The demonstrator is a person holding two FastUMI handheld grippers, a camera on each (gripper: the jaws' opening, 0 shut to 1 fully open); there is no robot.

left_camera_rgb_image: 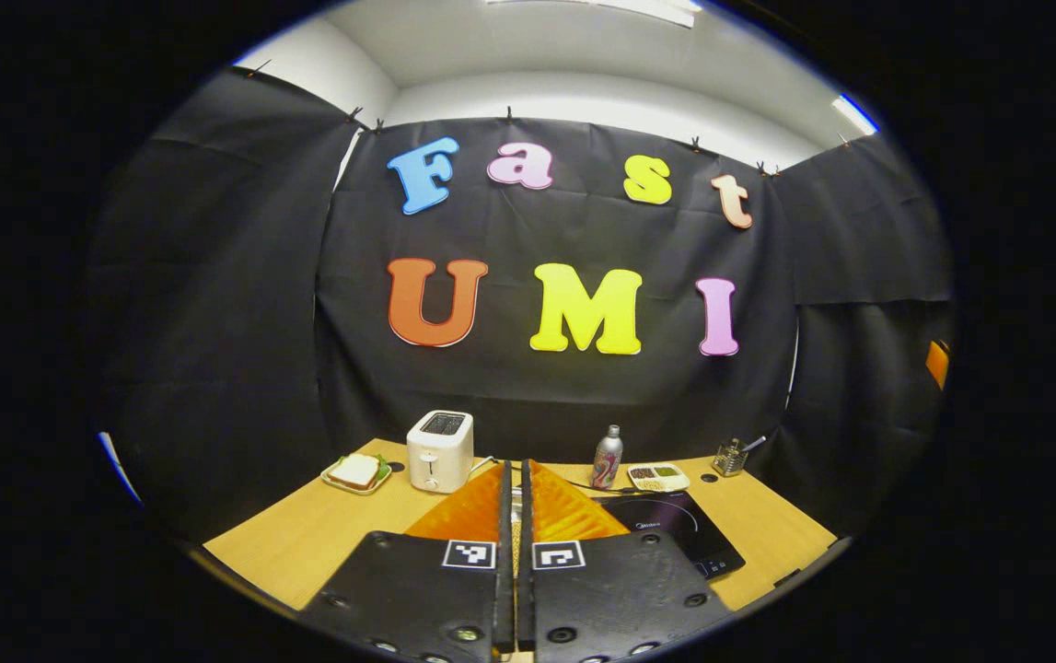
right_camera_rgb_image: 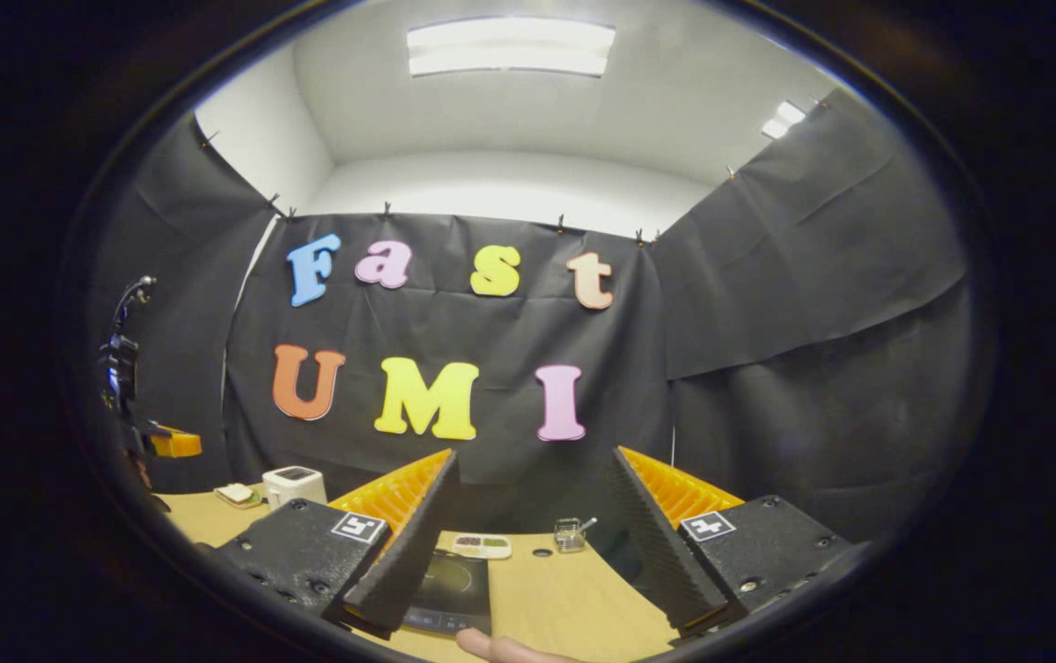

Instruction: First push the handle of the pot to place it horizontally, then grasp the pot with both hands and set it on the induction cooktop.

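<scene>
1. We count one induction cooktop (left_camera_rgb_image: 675, 534): in the left gripper view it lies flat on the desk (left_camera_rgb_image: 307, 534), lower right of centre; in the right gripper view it sits at the bottom centre (right_camera_rgb_image: 449, 589). We cannot make out the pot.
2. The left claw (left_camera_rgb_image: 516, 488) rises at the bottom centre of its view, its two fingers pressed together with nothing between them; the cooktop lies just right of their tips, further back.
3. The right claw (right_camera_rgb_image: 528, 525) has its fingers spread wide and holds nothing; the cooktop shows in the gap, close to the finger on the left of the frame.
4. Behind the cooktop we count one bottle (left_camera_rgb_image: 608, 458), one small divided dish (left_camera_rgb_image: 658, 476) and one wire holder (left_camera_rgb_image: 730, 456).
5. Toward the lower left stand one white toaster (left_camera_rgb_image: 440, 449) and one plate with a sandwich (left_camera_rgb_image: 357, 472).
6. The desk is pale wood; black cloth walls (left_camera_rgb_image: 214, 322) surround it under a white ceiling with a light panel (right_camera_rgb_image: 509, 46).
7. A fingertip (right_camera_rgb_image: 500, 647) shows at the bottom edge of the right gripper view.
</scene>
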